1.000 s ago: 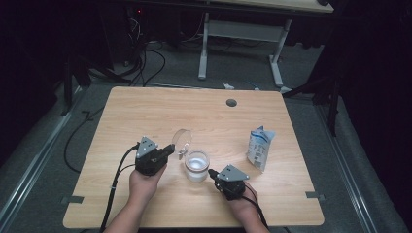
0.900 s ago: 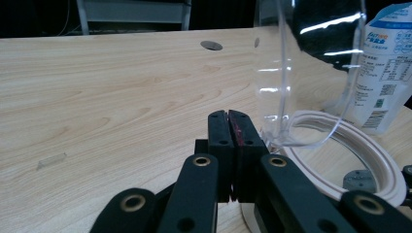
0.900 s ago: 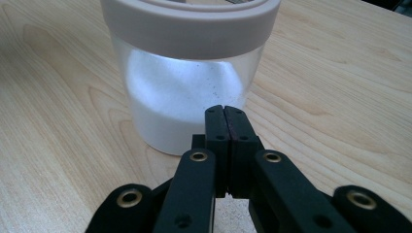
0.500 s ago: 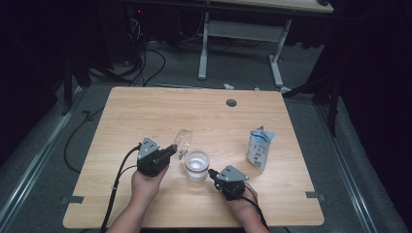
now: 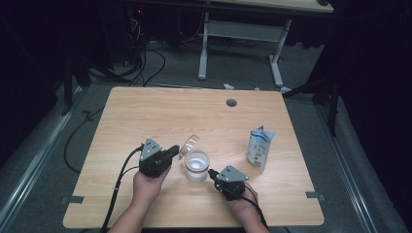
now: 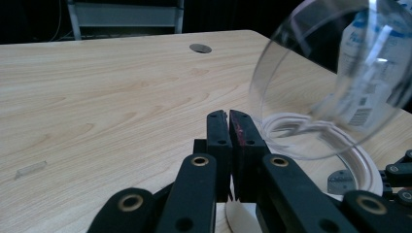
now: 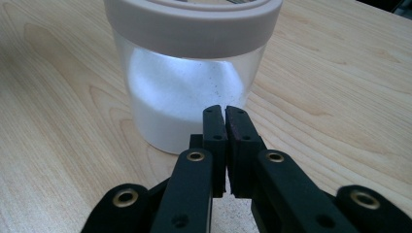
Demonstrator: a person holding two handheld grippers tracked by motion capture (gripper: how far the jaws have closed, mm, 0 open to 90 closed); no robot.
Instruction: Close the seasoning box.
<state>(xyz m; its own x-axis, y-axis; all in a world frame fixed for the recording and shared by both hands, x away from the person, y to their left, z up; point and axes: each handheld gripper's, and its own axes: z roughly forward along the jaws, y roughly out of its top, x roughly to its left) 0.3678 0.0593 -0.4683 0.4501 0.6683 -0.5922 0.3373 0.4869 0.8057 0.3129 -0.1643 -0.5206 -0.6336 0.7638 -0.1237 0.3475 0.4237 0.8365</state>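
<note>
A clear jar point(image 5: 197, 165) with a white rim, partly full of white powder, stands at the table's middle front. Its round clear lid point(image 5: 191, 141) hangs tilted over the jar's far left side; in the left gripper view the lid point(image 6: 335, 87) leans above the white rim point(image 6: 362, 162). My left gripper point(image 5: 175, 151) is just left of the jar, shut, with nothing visible between the pads point(image 6: 228, 128). My right gripper point(image 5: 211, 172) sits at the jar's front right, also shut and empty point(image 7: 224, 124), its tips a short way from the jar wall point(image 7: 189, 97).
A blue and white pouch point(image 5: 260, 148) stands upright to the right of the jar. A round cable hole point(image 5: 231, 102) is near the table's far edge. Cables trail from both grippers off the front edge. A white desk frame point(image 5: 204, 43) stands beyond the table.
The clear lid has tipped a little toward the jar. Both hands have kept their places.
</note>
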